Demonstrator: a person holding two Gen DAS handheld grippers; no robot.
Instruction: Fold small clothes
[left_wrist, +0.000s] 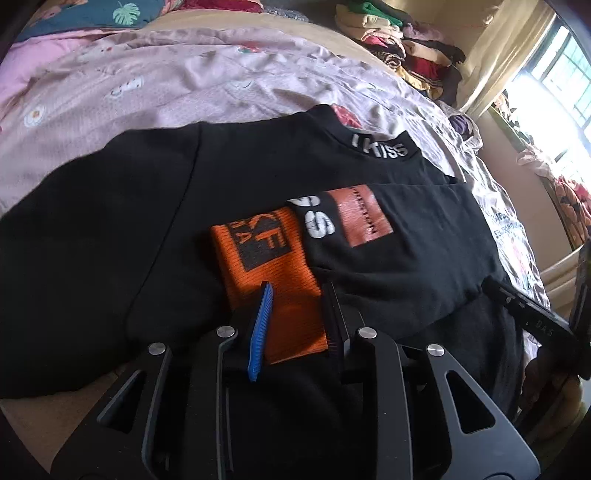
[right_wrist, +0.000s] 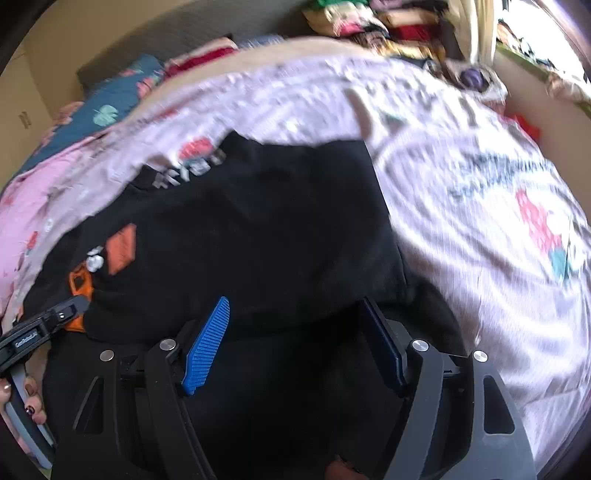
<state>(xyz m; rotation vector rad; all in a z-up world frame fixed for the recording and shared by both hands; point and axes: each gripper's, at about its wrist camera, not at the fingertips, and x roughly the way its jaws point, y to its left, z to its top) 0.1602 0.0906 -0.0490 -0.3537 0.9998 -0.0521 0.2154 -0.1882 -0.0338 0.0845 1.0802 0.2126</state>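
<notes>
Folding a black shirt (left_wrist: 110, 229) on the bed (left_wrist: 155, 81).
Both grippers, left (left_wrist: 295, 317) and right (right_wrist: 295, 339), gape empty over its near hem; ahead of the jaws, the folded-in sleeve (left_wrist: 406, 236) could slip open if dragged.

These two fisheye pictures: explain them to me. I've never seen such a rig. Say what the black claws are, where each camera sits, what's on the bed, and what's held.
There is no robot. A person holds a two-finger claw in each hand, with a camera on each looking along the fingers. The left camera shows the left gripper open over the orange cuff of a black sweatshirt that lies on a pink bedsheet. The right camera, which is blurred, shows the right gripper open over the same sweatshirt. Neither claw visibly holds anything. Folded clothes are stacked behind the bed.
</notes>
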